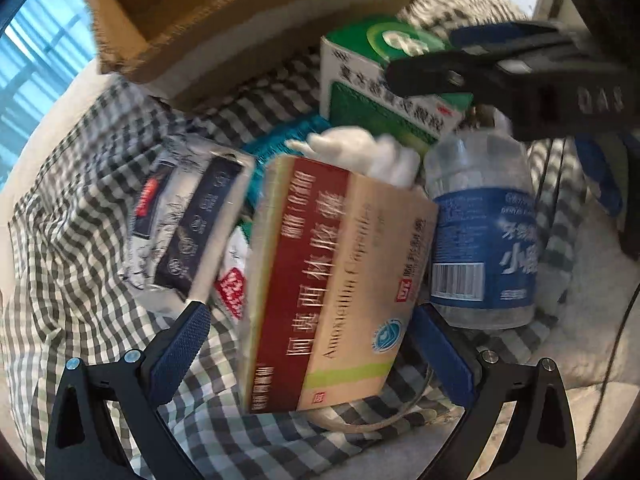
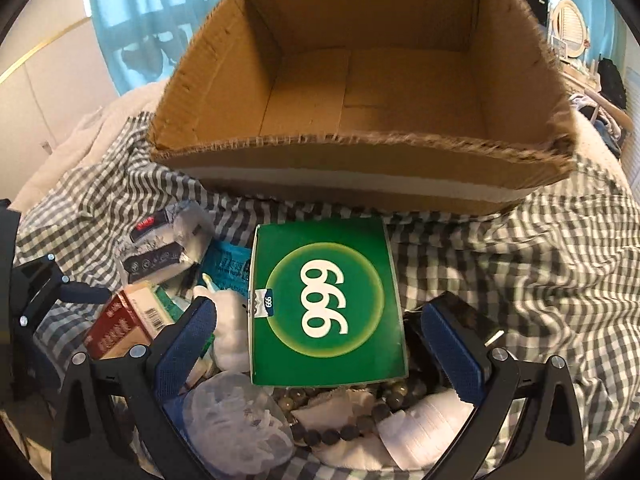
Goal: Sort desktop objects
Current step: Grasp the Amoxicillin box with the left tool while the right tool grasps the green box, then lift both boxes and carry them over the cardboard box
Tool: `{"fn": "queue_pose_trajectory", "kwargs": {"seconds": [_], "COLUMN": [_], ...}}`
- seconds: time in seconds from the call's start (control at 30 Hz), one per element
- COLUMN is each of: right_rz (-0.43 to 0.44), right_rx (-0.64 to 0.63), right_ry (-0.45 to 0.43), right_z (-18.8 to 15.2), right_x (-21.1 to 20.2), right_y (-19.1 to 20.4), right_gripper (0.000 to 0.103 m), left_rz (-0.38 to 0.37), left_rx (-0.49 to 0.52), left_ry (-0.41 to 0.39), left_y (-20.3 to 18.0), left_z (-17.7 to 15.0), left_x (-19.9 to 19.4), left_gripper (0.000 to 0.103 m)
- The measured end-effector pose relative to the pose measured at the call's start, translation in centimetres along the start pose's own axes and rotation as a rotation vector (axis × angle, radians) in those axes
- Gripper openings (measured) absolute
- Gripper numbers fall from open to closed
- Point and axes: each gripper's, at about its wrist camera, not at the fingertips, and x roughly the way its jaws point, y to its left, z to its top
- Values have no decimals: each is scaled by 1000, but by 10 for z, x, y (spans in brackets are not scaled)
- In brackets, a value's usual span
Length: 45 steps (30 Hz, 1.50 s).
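In the left wrist view my left gripper (image 1: 308, 324) is open, its blue pads either side of a red and beige amoxicillin box (image 1: 328, 280) that stands tilted on the checked cloth (image 1: 80, 240). In the right wrist view my right gripper (image 2: 320, 320) is open around a green "999" medicine box (image 2: 326, 304), which also shows in the left wrist view (image 1: 384, 88). An open cardboard box (image 2: 360, 92) with nothing in it stands just beyond. The amoxicillin box shows at lower left in the right wrist view (image 2: 120, 328).
A clear bottle with a blue label (image 1: 480, 240), a white and dark blue packet (image 1: 188, 232), a teal packet (image 2: 228, 268), a white figurine (image 2: 232, 328) and a bead bracelet (image 2: 360, 420) lie crowded on the cloth. White bedding surrounds it.
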Motion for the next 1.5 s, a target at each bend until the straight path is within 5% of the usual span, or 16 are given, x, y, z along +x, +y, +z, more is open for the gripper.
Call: {"fn": "queue_pose_trajectory", "kwargs": {"seconds": [0.27,0.47,0.53,0.6,1.07,1.2,1.5], "right_rz": [-31,-13,-9,-36,15,9,12], "right_rx": [-6,-2,7,17,53,58,80], "right_ry": [45,60,59,59,-3,-33,-107], "right_z": [1,-1,-2,-2,2,1,-10], "right_x": [28,35,34,33,-1,-14,-52], "right_y": [1,0,-1,-5,-8,-8,-22], "right_gripper": [103,102,96,77,75,75,75], "left_rz": [5,5,8,12,50,49,81], "left_rx": [-58,-42,-46,-57,-128,-148,-204], "left_ry": [62,23,15,3,-109,-145,-196], "left_y": [9,8,10,13,38,12,19], "left_z": [11,14,15,17,26,9,19], "left_x": [31,32,33,33,21,-23,-41], "left_gripper": [102,85,85,84,82,82,82]}}
